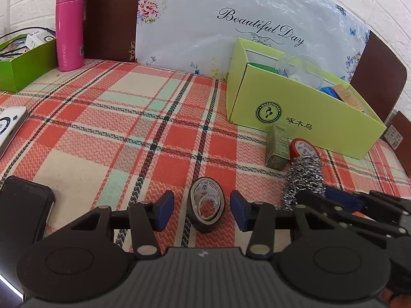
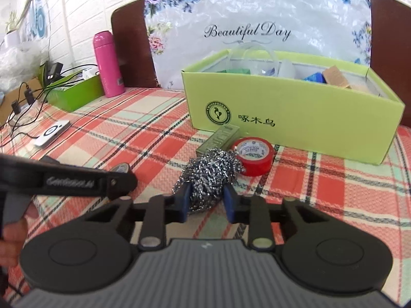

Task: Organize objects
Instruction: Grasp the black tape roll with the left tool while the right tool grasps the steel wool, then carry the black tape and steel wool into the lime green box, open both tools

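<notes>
A black tape roll (image 1: 205,211) stands on edge on the plaid tablecloth, between the blue pads of my left gripper (image 1: 201,206). The gripper is open, with a gap between the roll and each pad. To its right, a steel wool scourer (image 2: 208,174) lies on the cloth with my right gripper (image 2: 207,199) shut on its near end, both pads pressing into the wool. Just beyond the scourer lie a red tape roll (image 2: 253,154) and a small olive carton (image 2: 218,138). Behind them stands an open light green box (image 2: 295,118) holding several items.
A pink bottle (image 1: 69,25) and a darker green box (image 1: 25,64) with cables stand at the back left. A white power bank (image 1: 10,125) and a black phone (image 1: 23,210) lie at the left. A floral-covered headboard rises behind the table. A hand (image 2: 12,231) holds the left gripper.
</notes>
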A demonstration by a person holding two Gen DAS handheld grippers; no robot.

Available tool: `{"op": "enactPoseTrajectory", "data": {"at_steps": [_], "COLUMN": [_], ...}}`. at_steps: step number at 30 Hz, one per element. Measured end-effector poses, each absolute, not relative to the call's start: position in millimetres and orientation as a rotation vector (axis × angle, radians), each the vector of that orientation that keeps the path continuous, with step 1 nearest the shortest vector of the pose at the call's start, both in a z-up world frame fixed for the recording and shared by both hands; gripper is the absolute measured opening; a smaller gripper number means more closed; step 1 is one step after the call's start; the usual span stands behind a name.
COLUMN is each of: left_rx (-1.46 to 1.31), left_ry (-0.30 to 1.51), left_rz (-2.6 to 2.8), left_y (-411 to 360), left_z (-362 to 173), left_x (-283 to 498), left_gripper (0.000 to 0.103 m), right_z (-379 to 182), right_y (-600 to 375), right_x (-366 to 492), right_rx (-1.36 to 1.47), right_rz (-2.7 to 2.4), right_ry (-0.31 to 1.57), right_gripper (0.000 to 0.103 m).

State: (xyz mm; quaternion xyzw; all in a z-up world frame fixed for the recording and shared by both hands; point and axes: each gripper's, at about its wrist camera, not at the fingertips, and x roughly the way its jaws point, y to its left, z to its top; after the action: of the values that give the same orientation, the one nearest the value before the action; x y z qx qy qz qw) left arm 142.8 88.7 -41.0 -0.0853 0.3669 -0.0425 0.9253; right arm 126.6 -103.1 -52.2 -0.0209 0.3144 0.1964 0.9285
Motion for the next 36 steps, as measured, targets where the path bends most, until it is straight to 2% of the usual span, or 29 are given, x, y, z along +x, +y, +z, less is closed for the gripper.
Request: {"op": "enactPoseTrajectory", "data": {"at_steps": [1, 2, 9, 18, 28, 36], "left_rx": [-0.171, -0.170, -0.192, -0.183, -0.199, -0.178], "left_ry": [0.753, 0.758, 0.744, 0.626, 0.539, 0.523], "left_rz": [-0.090, -0.095, -0.131, -0.269, -0.406, -0.432], "left_y": [87.9, 87.4, 83.0, 47.9, -3.0, -35.4], "left_z": [-41.1, -41.2, -29.2, 25.0, 78.5, 94.8], "left_x": [143.0, 143.4, 137.3, 138.6, 173.0, 215.1], "left_gripper": [0.043, 0.033, 0.033, 0.033, 0.033, 0.033], "right_z": [-51.2, -50.4, -42.8, -6.5, 35.1, 47.9], "right_y": [-102.9, -103.7, -115.8, -149.4, -195.7, -221.1], "right_x": [123.7, 121.7, 111.5, 99.1, 113.1, 150.5], "right_rx": [-0.053, -0.058, -0.036, 0.001, 0.014, -0.001], "right_rz": [0.399, 0.401, 0.409, 0.376, 0.253, 0.172], "right_ry": [0.637, 0.633, 0.613, 0.509, 0.378, 0.328], "right_gripper": [0.026, 0.025, 0.023, 0.023, 0.023, 0.024]}}
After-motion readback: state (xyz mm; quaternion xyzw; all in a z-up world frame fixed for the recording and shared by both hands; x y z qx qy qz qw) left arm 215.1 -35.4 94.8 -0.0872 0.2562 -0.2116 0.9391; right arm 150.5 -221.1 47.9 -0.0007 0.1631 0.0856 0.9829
